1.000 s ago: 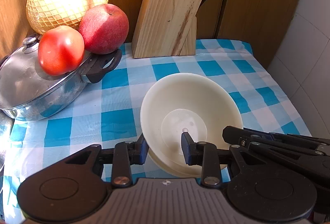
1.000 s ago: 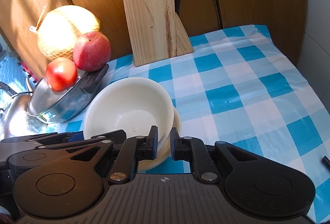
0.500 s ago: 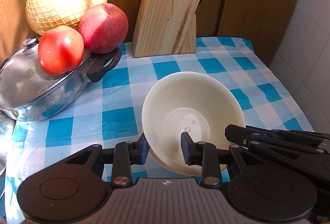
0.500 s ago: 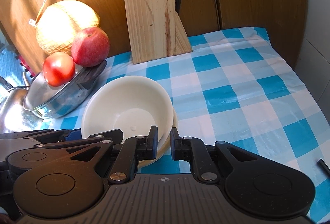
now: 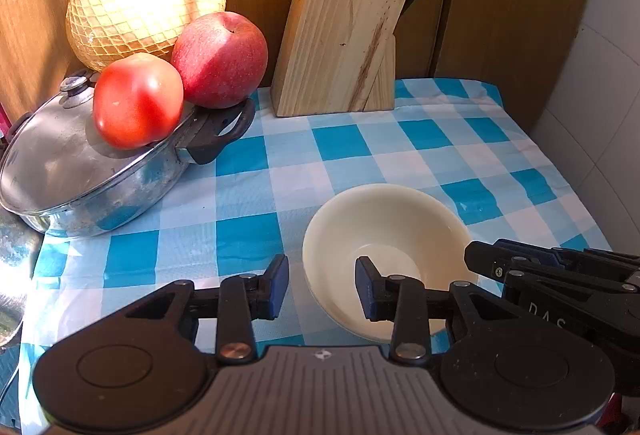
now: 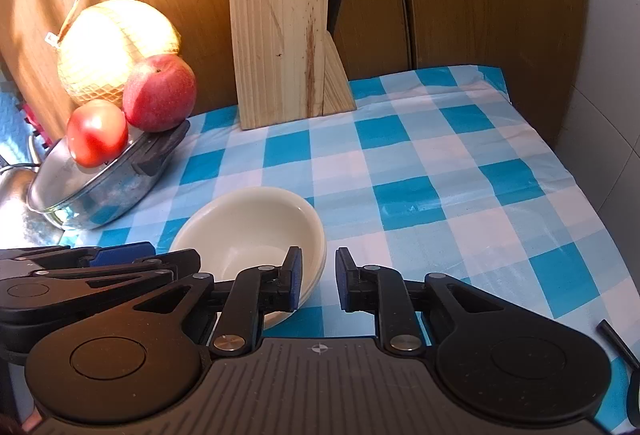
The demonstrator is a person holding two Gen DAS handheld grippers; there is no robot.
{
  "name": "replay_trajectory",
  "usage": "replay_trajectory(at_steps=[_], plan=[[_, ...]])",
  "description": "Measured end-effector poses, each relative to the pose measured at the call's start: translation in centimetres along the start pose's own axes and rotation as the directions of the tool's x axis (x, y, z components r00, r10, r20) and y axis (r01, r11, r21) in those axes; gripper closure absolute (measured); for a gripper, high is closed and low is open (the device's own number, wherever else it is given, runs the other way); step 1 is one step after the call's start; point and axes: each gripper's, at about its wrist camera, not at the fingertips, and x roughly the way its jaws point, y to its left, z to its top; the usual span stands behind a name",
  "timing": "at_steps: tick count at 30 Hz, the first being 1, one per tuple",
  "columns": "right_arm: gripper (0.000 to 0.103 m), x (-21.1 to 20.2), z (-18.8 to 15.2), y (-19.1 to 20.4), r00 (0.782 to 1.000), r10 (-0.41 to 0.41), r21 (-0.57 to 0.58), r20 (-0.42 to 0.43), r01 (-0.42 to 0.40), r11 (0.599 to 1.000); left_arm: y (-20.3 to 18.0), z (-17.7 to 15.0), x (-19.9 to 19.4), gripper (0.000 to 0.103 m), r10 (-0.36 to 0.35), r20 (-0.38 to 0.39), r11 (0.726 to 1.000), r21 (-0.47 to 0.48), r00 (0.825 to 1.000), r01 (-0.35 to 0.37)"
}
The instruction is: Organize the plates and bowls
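**Nested bowls seated on cloth; both grippers open and astride the rim**

Position. The bowls (image 5: 384, 231) sit near the front of the checked cloth (image 5: 348, 143), roughly centre, well apart from the knife block (image 5: 340, 31) at the far wall and from the lidded pot (image 5: 80, 163) at the far left. In the right wrist view a second rim edge shows below the upper one (image 6: 256, 223), so I judge this to be a stack of at least two; how many exactly cannot be told.

Grippers. The left gripper (image 5: 322, 285) stands with its jaws apart, one pad outside the near-left rim and the other over the bowl's hollow; neither pad presses the wall. The right gripper (image 6: 318, 277) is likewise parted, one pad inside the near-right rim and the other outside it, clear of the wall. Neither holds anything.

Reason for placement. The stack rests flat on the cloth and bears its own weight. Gripping opposite sides of the rim would suit keeping a stack level, and the open jaws suggest the bowls are set where intended, though that is a judgement.

Orientation. The bowls open upward, base down. Being round, they have no long axis across the table; the axis of symmetry runs vertical, with a slight lean in the upper bowl possible but not certain.
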Motion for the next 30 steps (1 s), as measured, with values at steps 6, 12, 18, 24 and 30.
replay_trajectory(at_steps=[6, 12, 18, 24, 30], plan=[[0.066, 0.4, -0.2, -1.0, 1.000, 0.006, 0.034, -0.021, -0.006, 0.999, 0.5, -0.5, 0.0, 0.070, -0.021, -0.021, 1.000, -0.014, 1.000, 0.020], [0.066, 0.4, -0.3, -1.0, 1.000, 0.016, 0.043, -0.024, -0.015, 0.999, 0.0, -0.7, 0.0, 0.066, -0.032, -0.020, 0.999, -0.002, 0.999, 0.032], [0.065, 1.0, -0.3, -1.2, 0.998, 0.034, 0.074, -0.044, -0.031, 0.997, 0.0, -1.0, 0.6, 0.065, -0.029, -0.036, 1.000, 0.004, 0.999, 0.029], [0.065, 1.5, -0.4, -0.9, 0.998, 0.041, 0.073, -0.056, -0.036, 0.997, -0.1, -1.2, 1.4, 0.066, -0.018, -0.051, 1.000, 0.009, 0.999, 0.018], [0.066, 3.1, -0.3, -1.2, 0.993, 0.068, 0.109, -0.097, -0.057, 0.992, 0.0, -0.9, 2.3, 0.066, -0.019, -0.068, 1.000, 0.001, 0.998, 0.019]])
